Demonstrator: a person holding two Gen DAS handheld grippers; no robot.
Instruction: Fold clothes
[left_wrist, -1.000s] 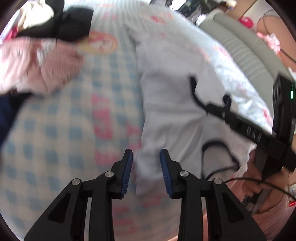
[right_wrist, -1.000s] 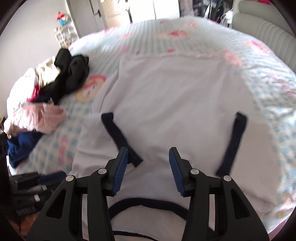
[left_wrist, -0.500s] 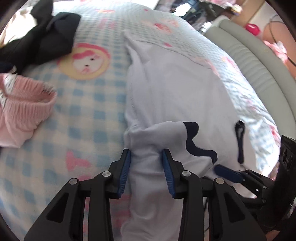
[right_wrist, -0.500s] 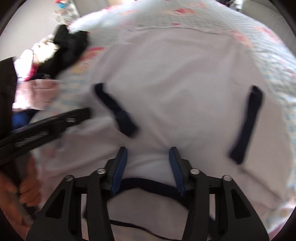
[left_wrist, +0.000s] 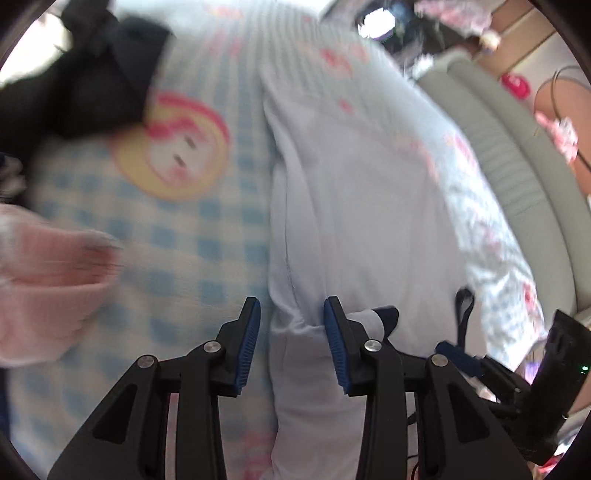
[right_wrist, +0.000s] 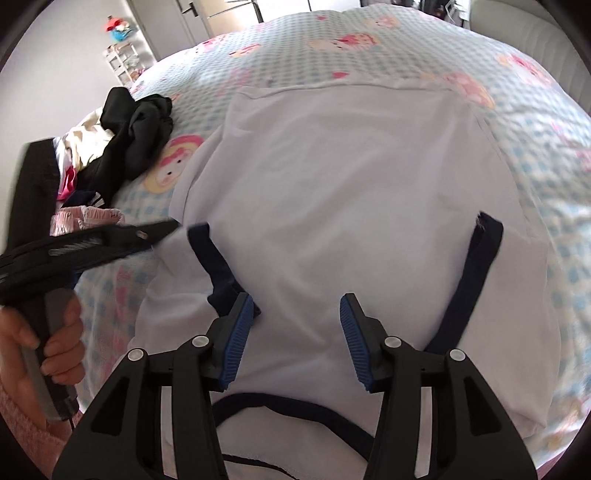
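A white T-shirt (right_wrist: 351, 177) with navy sleeve cuffs and navy collar lies spread on the checked bedsheet, collar nearest me. Both sleeves are folded inward; the left navy cuff (right_wrist: 218, 266) and right navy cuff (right_wrist: 476, 273) rest on the body. My right gripper (right_wrist: 295, 314) hovers open above the shirt just behind the collar (right_wrist: 280, 402), nothing between its fingers. In the left wrist view the shirt (left_wrist: 354, 206) runs away from me; my left gripper (left_wrist: 291, 317) is open over its left side edge, holding nothing. The left gripper (right_wrist: 162, 229) also shows in the right wrist view, held by a hand.
A pile of clothes lies left of the shirt: black garment (right_wrist: 136, 122), pink ribbed piece (left_wrist: 48, 288), cream and navy items. The checked sheet (right_wrist: 369, 40) with cartoon prints covers the bed. A grey padded headboard (left_wrist: 517, 177) runs along the right. A shelf and door stand beyond.
The left gripper has moved forward along the shirt's left edge, the folded sleeve now lying behind its right finger. The right gripper has pulled back slightly and lifted; both stay open.
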